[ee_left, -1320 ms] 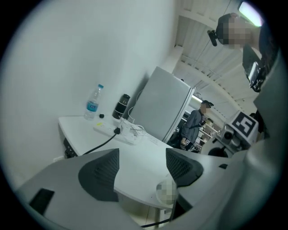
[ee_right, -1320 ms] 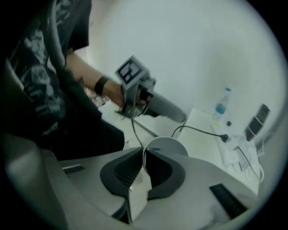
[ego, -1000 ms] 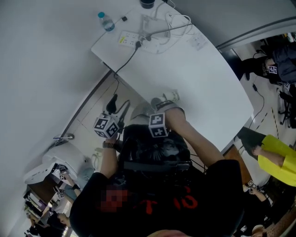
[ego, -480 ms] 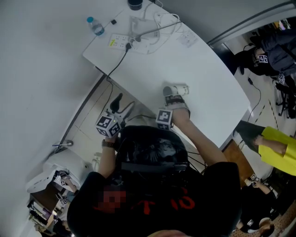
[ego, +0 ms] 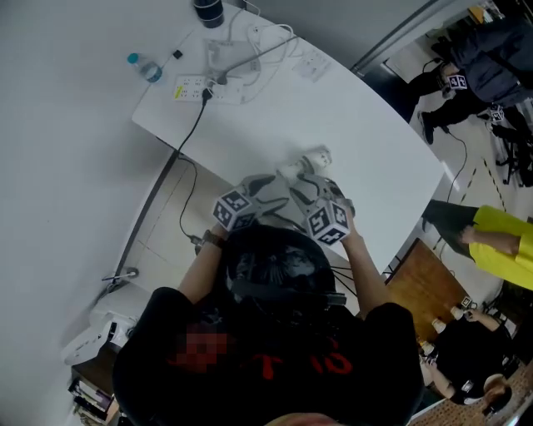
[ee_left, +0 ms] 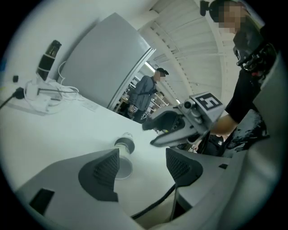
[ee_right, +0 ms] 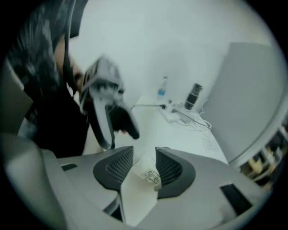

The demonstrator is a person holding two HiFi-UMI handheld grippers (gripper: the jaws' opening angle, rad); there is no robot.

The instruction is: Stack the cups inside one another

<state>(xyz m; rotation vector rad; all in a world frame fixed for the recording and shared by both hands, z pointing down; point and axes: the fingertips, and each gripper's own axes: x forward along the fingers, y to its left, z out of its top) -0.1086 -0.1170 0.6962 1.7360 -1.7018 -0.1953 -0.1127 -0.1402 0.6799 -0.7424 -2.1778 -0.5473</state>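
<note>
A cup with a dark band lies on its side on the white table, mouth toward my left gripper. That gripper is open and empty, a short way in front of the cup. In the head view the cup lies just beyond both grippers. My right gripper has just been opening its jaws. A white cup sits loosely between its pads, narrow end toward the tips. The left gripper hangs close on its left. The right gripper hovers above the table.
A power strip with tangled cables, a water bottle and a dark cylinder sit at the table's far end. The table's near edge runs under my hands. People stand off to the right.
The left gripper has swung from beside the table's edge up over the table next to the right one. The right gripper has pulled back from the lying cup and rolled.
</note>
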